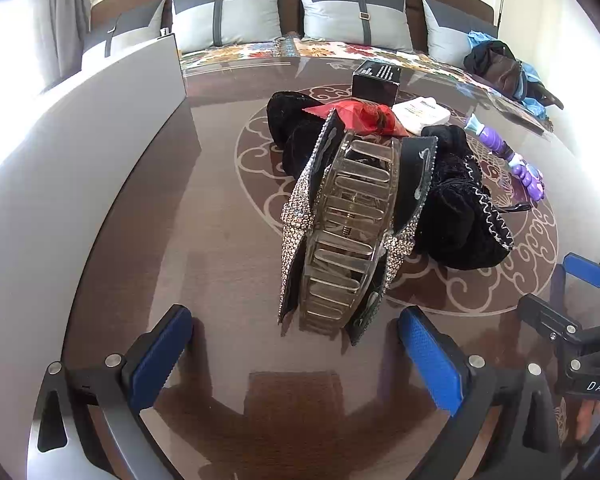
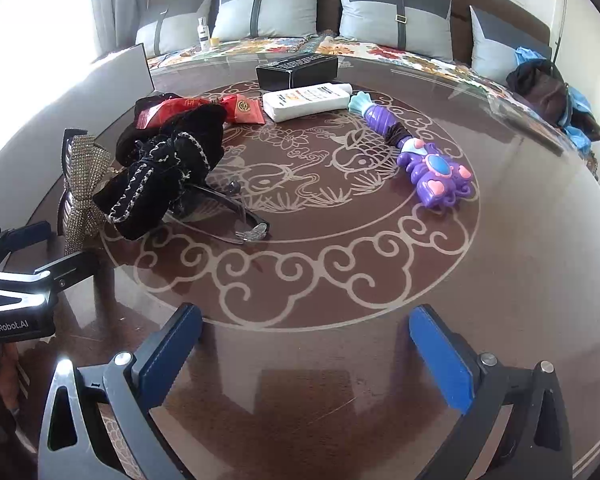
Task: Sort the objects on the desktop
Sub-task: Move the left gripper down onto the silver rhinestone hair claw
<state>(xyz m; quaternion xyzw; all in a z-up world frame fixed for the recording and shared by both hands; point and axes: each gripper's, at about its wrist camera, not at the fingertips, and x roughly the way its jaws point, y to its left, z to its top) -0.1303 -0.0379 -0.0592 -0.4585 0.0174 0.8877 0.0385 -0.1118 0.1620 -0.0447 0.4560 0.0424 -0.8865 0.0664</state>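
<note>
A clear hair claw with a rhinestone bow (image 1: pixel 348 224) stands on the brown patterned table (image 1: pixel 220 240), just ahead of my left gripper (image 1: pixel 296 318). That gripper is open and its blue pads (image 1: pixel 160 356) do not touch the claw. My right gripper (image 2: pixel 305 314) hangs open over bare table with nothing between its fingers. Beyond lie black velvet hair pieces (image 2: pixel 168 168), a red packet (image 2: pixel 204 110), a white bottle (image 2: pixel 308 100), a black box (image 2: pixel 296 70), a purple toy wand (image 2: pixel 420 152) and clear glasses (image 2: pixel 228 216).
A grey-white panel (image 1: pixel 100 120) stands along the table's left side. A sofa with grey cushions (image 2: pixel 396 16) runs behind the table, with a dark bag (image 2: pixel 540 88) on its right end. A small white bottle (image 2: pixel 204 34) stands at the sofa's left.
</note>
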